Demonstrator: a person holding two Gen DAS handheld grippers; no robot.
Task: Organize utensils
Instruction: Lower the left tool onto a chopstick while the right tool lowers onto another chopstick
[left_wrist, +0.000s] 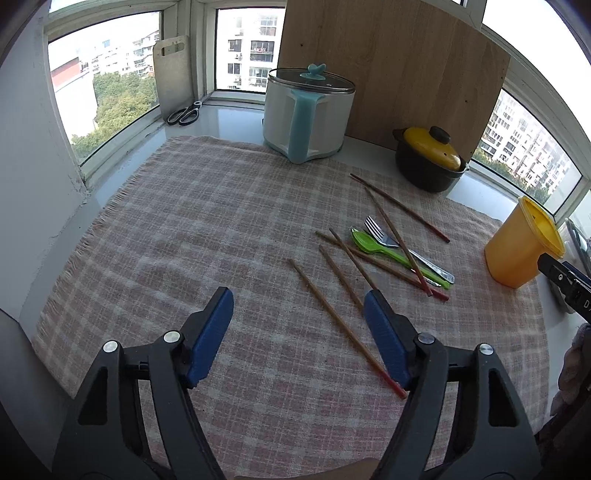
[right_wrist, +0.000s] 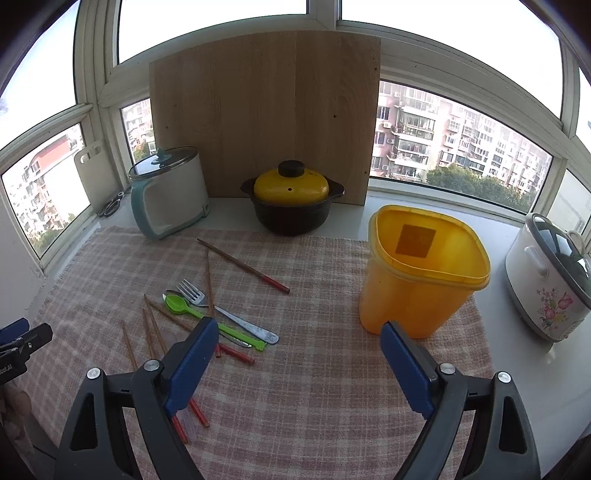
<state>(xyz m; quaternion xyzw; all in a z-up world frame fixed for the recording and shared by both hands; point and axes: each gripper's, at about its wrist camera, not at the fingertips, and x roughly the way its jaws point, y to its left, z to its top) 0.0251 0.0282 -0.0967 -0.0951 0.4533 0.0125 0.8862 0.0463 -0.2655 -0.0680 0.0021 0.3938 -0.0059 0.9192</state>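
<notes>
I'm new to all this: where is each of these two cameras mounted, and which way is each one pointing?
Left wrist view: on the left tongs, angled down at the checked cloth and nearest chopsticks; both blue pads show, open.
Right wrist view: on the right tongs, facing the yellow container; pads open, left tongs at the edge.
Shared: green spoon, fork, yellow-lidded pot, wooden board.

You're working in plain daylight from the curved bay windows (right_wrist: 458, 140) behind the worktop; the sky panes blow out to white. Light falls soft and even on the pink checked cloth (left_wrist: 207, 229), with only faint shadows. Both views are sharp at centre, but the fisheye bends window frames and darkens the corners
</notes>
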